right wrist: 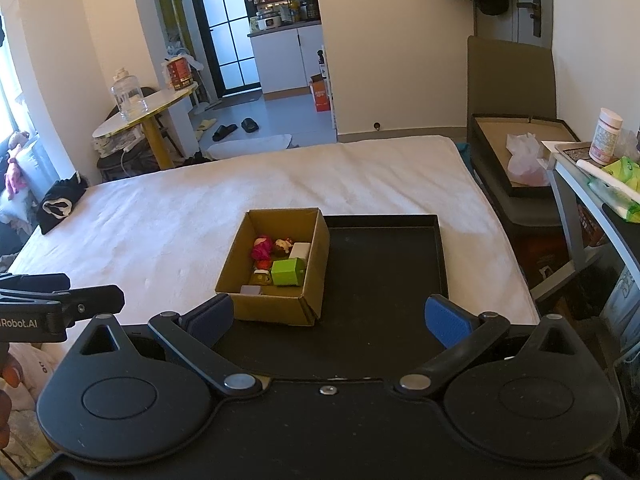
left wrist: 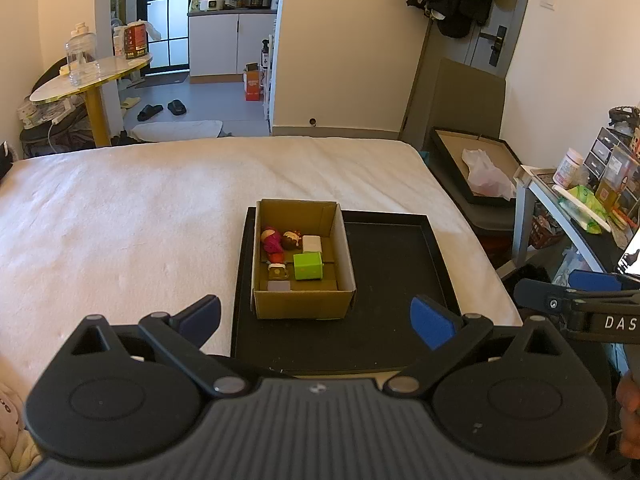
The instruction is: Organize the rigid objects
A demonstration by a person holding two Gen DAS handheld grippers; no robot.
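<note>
Now both the left gripper [left wrist: 316,318] and the right gripper [right wrist: 328,318] hover with jaws spread wide and empty near a cardboard box [left wrist: 304,304] holding a green block [left wrist: 307,266], white block [left wrist: 312,243] and small figures, standing on the left part of a black tray [left wrist: 384,272] on the bed [left wrist: 120,216].

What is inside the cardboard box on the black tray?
The cardboard box holds a green block, a white block, a pink toy, a brown toy, a small jar and a pale flat piece. The near wall hides the floor behind it.
</note>
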